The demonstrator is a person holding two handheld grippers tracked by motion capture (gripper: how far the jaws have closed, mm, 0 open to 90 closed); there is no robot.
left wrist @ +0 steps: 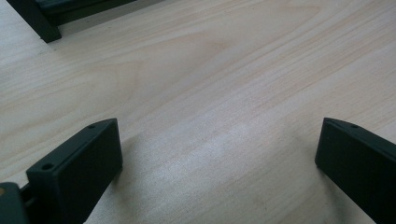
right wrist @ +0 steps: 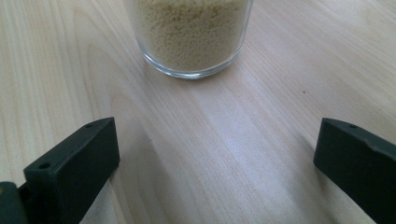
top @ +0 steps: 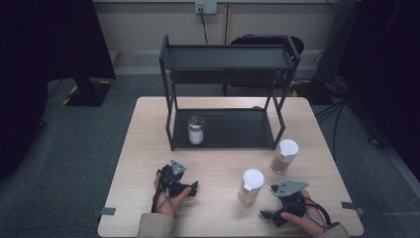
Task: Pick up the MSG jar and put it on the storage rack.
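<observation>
The clear glass jar of pale yellow grains with a white lid [top: 251, 185] stands upright on the light wooden tabletop [top: 218, 158], near the front edge and a bit right of centre. In the right gripper view its grain-filled base [right wrist: 191, 37] sits straight ahead of the right gripper [right wrist: 217, 161], a short gap away, nothing touching it. That gripper's fingers [right wrist: 74, 163] are spread wide with only bare wood between them. In the high view the right gripper [top: 271, 202] sits just right of the jar, held in a hand.

A 2nd white-lidded glass jar with browner contents [top: 285, 155] stands behind and to the right, near the shelf leg. The left gripper [top: 193, 187] hovers low over the tabletop to the jar's left, fingers [left wrist: 79, 163] also wide apart, holding nothing. Further back is a black metal 2-tier shelf rack [top: 228, 57], with a small metal-lidded jar of white stuff [top: 196, 130] on its lower shelf, left side.
</observation>
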